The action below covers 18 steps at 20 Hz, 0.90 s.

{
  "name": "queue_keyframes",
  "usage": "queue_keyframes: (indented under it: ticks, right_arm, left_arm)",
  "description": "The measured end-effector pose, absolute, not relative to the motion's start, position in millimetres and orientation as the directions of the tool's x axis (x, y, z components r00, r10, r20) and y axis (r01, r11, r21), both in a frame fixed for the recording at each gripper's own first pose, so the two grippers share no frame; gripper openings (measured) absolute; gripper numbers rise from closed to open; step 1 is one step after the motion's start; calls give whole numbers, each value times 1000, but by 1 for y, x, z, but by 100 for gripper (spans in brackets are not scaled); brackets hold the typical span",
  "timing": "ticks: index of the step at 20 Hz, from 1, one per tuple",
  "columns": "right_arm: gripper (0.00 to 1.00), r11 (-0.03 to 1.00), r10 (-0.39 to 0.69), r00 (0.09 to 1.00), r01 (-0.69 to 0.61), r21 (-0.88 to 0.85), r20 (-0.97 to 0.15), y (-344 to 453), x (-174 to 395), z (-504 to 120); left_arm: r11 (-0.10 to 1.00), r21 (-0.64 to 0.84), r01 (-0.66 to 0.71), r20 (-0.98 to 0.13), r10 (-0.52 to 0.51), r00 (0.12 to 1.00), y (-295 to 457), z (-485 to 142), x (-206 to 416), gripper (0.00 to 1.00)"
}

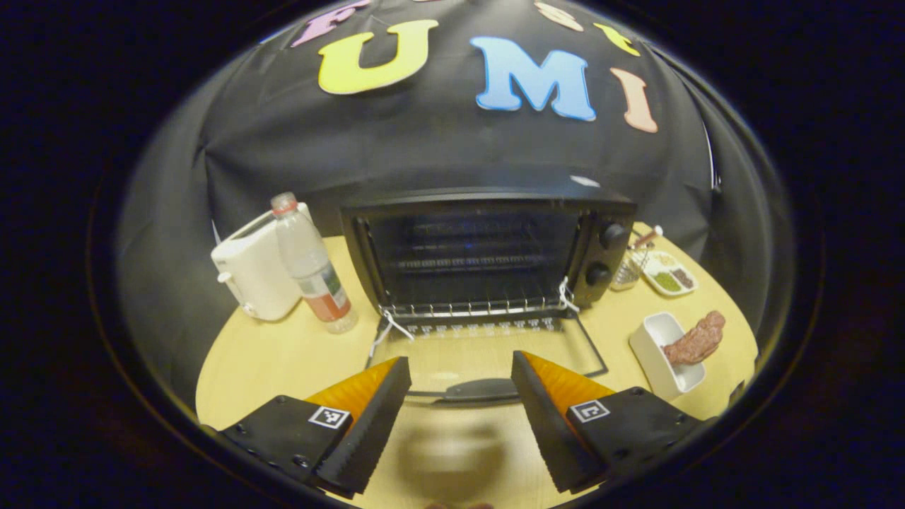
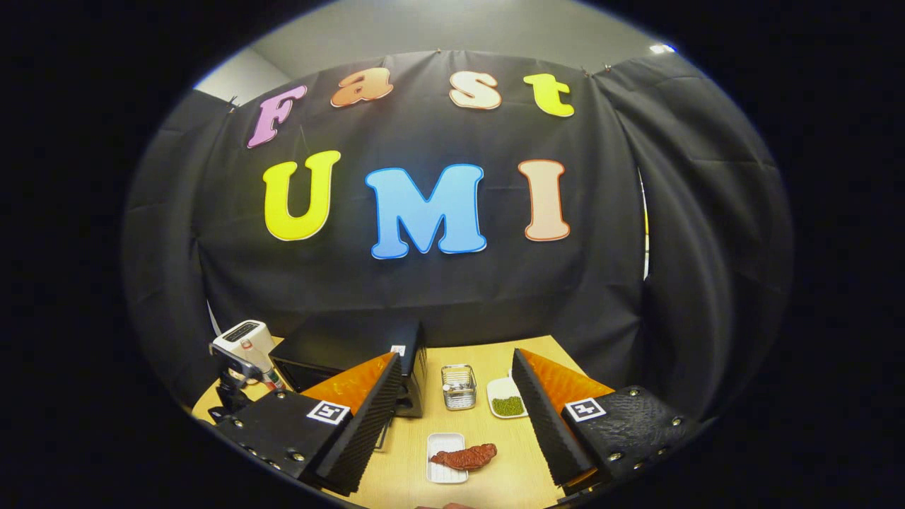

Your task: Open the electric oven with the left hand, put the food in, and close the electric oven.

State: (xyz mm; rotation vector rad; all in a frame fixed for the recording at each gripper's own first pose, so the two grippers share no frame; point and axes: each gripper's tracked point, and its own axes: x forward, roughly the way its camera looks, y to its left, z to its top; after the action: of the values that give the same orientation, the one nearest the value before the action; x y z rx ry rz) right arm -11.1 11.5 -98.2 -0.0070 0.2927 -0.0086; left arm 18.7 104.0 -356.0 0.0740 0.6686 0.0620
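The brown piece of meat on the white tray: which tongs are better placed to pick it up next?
Right. The right tongs are open and point toward the brown piece of meat on its white rectangular tray. The left tongs face the open black electric oven.

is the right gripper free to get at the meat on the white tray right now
Probably yes: the right gripper is open and holds nothing, and the meat lies on top of its white tray just ahead of the fingers, with bare table between.
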Motion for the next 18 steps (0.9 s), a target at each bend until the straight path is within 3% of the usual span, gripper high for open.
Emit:
queue_keyframes:
  ticks: [1,2,7,8,10,12,14,18]
  right_arm:
    - [91,1000,-5,954,8,9,-300,8,-9,-104]
    - [95,1000,4,949,5,27,-316,2,-8,-111]
    - [95,981,95,902,-14,192,-422,-17,0,-161]
    - [95,971,123,889,-16,239,-440,-20,0,-173]
    - [96,947,157,863,6,321,-481,-31,3,-200]
    - [98,914,193,832,41,404,-520,-41,5,-230]
    - [97,863,243,801,80,500,-548,-45,8,-256]
    - [97,799,298,741,151,582,-601,-60,6,-316]
  left_arm:
    - [996,82,-46,-589,86,804,108,-335,23,100]
    - [995,80,-59,-556,94,826,114,-312,22,100]
    - [991,51,-123,-373,133,918,127,-195,29,97]
    - [990,44,-131,-334,138,932,126,-175,31,90]
    - [988,44,-151,-265,157,951,125,-138,30,97]
    - [987,42,-155,-221,161,962,117,-112,26,100]
    - [987,32,-156,-198,159,967,108,-92,23,90]
    - [987,29,-161,-147,163,976,97,-62,15,98]
